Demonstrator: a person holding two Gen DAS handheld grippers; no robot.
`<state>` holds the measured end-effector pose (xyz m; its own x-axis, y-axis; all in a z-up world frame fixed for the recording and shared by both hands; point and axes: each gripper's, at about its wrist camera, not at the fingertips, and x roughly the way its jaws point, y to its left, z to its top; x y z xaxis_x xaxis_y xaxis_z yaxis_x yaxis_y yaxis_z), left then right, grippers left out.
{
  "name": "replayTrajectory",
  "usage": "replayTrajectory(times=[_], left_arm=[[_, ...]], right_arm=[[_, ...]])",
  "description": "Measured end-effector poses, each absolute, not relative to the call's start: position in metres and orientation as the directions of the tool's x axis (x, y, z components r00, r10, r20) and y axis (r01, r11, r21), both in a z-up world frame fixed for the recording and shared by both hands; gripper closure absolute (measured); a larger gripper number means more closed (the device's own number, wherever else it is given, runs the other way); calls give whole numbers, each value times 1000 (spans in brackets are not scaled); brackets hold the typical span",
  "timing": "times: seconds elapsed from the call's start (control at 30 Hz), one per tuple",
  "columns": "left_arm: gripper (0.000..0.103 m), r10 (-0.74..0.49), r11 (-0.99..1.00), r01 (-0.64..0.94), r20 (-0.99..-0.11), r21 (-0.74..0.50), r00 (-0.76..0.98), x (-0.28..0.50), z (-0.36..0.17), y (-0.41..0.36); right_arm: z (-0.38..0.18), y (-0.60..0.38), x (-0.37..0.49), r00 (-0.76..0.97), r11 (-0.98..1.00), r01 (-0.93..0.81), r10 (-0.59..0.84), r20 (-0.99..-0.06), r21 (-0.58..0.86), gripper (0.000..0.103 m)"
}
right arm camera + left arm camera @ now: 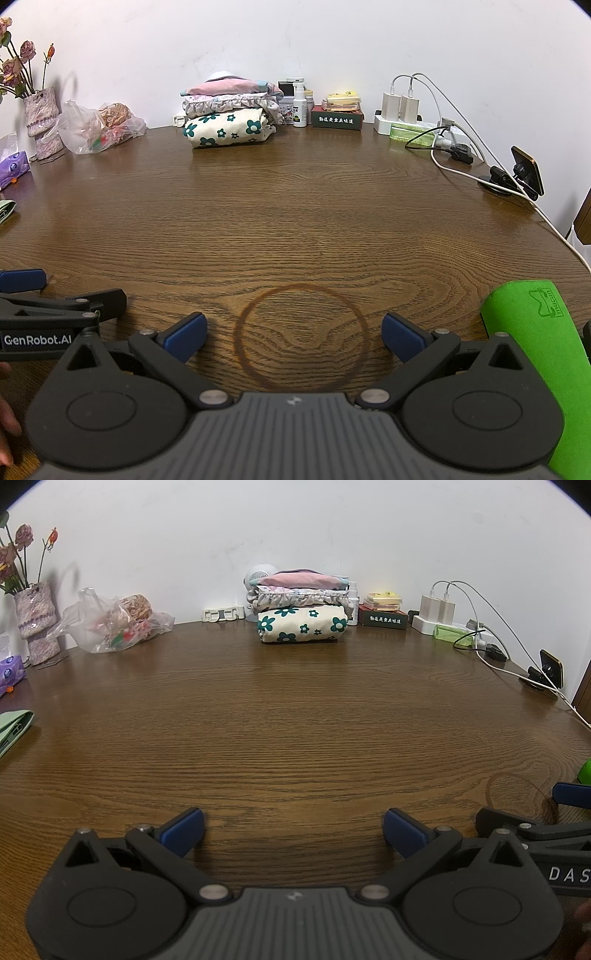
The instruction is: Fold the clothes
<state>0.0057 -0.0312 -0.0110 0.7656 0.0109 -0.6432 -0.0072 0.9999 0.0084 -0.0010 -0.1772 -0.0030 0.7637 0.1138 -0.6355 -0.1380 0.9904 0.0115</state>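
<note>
Both grippers hover low over the wooden table point(295, 720) with their jaws spread wide and nothing between the blue pads. The left gripper point(293, 829) holds no cloth; bare wood grain shows between its fingers. The right gripper point(293, 332) is just as wide apart, and a dark ring stain point(301, 336) on the tabletop lies directly under the gap between its fingertips. The two tools sit side by side, close together: the right one's black linkage and one blue pad poke into the left wrist view at its right edge, and the left one's side, lettered "GenRobot.AI", enters the right wrist view at its left edge.

Well ahead of both tools, against the white wall, stands the stack of folded clothes point(302, 609): a cream piece with dark green flowers at the bottom, a ruffled pale one above it, pink on top. A white rounded object behind the stack is mostly hidden. Just right of the right gripper lies a bright green roll point(532, 354), cut off by the frame edge. Far left of the left gripper, a pale green folded item point(13, 731) is only partly in view. A fingertip shows, blurred, at the right wrist view's lower left corner.
</note>
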Motion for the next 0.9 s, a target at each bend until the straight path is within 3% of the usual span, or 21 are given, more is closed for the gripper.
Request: replayTrajectory(times=[0.37, 0.53, 0.6, 0.67, 0.77, 0.9], left_arm=[[0, -29, 999, 33, -652, -7, 757, 28, -6, -22], [0, -40, 999, 47, -566, -1, 824, 83, 23, 1], [0, -108, 994, 80, -532, -75, 840, 126, 32, 14], [0, -102, 992, 45, -548, -115, 830, 179, 34, 23], [1, -77, 992, 4, -585, -124, 808, 246, 29, 29], [8, -158, 980, 45, -625, -193, 764, 301, 18, 36]], right_arm=[[-1, -173, 9, 744, 987, -162, 133, -654, 16, 0], [44, -181, 37, 769, 973, -207, 226, -598, 101, 0], [72, -178, 65, 805, 970, -205, 241, -543, 127, 0], [91, -179, 111, 810, 952, -223, 302, -504, 211, 0], [91, -170, 204, 780, 947, -189, 305, -546, 260, 1], [69, -162, 287, 749, 942, -111, 289, -597, 317, 8]])
